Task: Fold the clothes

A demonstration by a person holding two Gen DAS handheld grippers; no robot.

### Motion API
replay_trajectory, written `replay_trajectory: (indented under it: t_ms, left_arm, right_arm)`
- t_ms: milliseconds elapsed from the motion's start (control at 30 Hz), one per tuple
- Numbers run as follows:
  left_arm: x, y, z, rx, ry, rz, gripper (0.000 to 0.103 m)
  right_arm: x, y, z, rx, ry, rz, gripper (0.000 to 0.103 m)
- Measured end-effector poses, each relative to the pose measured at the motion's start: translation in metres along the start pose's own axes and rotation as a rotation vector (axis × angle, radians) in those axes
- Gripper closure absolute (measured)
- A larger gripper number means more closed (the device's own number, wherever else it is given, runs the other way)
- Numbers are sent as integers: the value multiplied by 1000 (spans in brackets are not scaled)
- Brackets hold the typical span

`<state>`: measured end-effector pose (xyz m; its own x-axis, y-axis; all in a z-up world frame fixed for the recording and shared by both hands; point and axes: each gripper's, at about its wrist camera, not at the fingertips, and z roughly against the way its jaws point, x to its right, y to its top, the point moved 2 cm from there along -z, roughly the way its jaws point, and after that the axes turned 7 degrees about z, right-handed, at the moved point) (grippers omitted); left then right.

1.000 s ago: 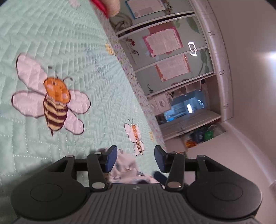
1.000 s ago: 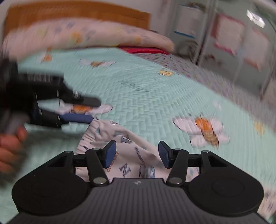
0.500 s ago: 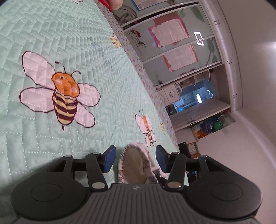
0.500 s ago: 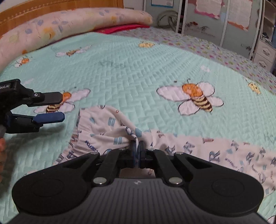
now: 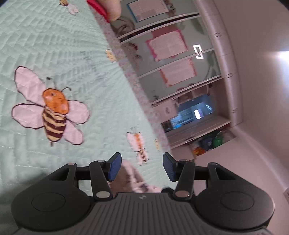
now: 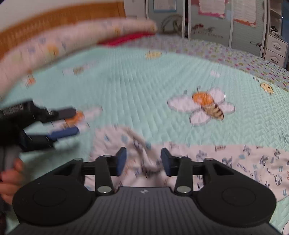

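1. Taking the big bee patch [image 6: 202, 105] on the mint quilt [image 6: 137, 86] as landmark: far to its left in the right wrist view, a hand [image 6: 10, 178] grips the left gripper [image 6: 67, 122], whose two fingers reach toward the bee, one above the other, with a clear gap between them and nothing in it. A white sticker with small print sits on that gripper's body, too blurred to read.
2. Above and left of the bee, a long pale pillow [image 6: 63, 41] lies along the orange-brown headboard [image 6: 54, 18], with a red cloth [image 6: 126, 38] under its end.
3. Below and left of the bee lies the garment [image 6: 234, 162], white cloth printed with blue-grey capital letters; an "R" can be made out, the smaller print is illegible. It spreads flat on the quilt under the bee and off to the right.
4. Directly below the bee, the right gripper [image 6: 143, 160] has just been opening; a bunched ridge of the garment stands between its blue pads [image 6: 120, 160], which do not press it, so it is released.
5. Up and right of the bee, cabinet doors [image 6: 213, 21] carry pink-bordered paper sheets [image 6: 212, 8], their writing unreadable.
6. In the left wrist view, the left gripper [image 5: 141, 167] stands parted below and right of the bee patch [image 5: 54, 112], a blurred fold of the garment [image 5: 133, 179] low between its fingers, ungripped.
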<state>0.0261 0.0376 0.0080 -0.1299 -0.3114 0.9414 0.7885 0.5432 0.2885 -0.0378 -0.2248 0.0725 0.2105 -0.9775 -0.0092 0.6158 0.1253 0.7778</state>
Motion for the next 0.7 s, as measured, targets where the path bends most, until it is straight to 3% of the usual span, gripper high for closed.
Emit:
replay_trajectory:
  t_ms: [100, 267, 500, 533, 633, 700]
  left_arm:
    - [-7, -1, 0, 16, 25, 31, 50]
    - [-21, 6, 6, 48, 61, 94, 50]
    - [-28, 11, 5, 31, 71, 118, 50]
    - [-28, 12, 5, 28, 72, 117, 50]
    - [-29, 12, 5, 18, 80, 113, 48]
    - [-28, 11, 5, 17, 82, 108, 48]
  right_arm:
    - [-3, 16, -16, -4, 36, 55, 57]
    - [-19, 31, -71, -111, 93, 303, 57]
    - [-19, 25, -109, -212, 199, 334, 57]
    - [-19, 24, -109, -214, 207, 331, 59]
    - [-23, 22, -104, -213, 219, 346, 91]
    - [-31, 22, -100, -195, 192, 386, 98]
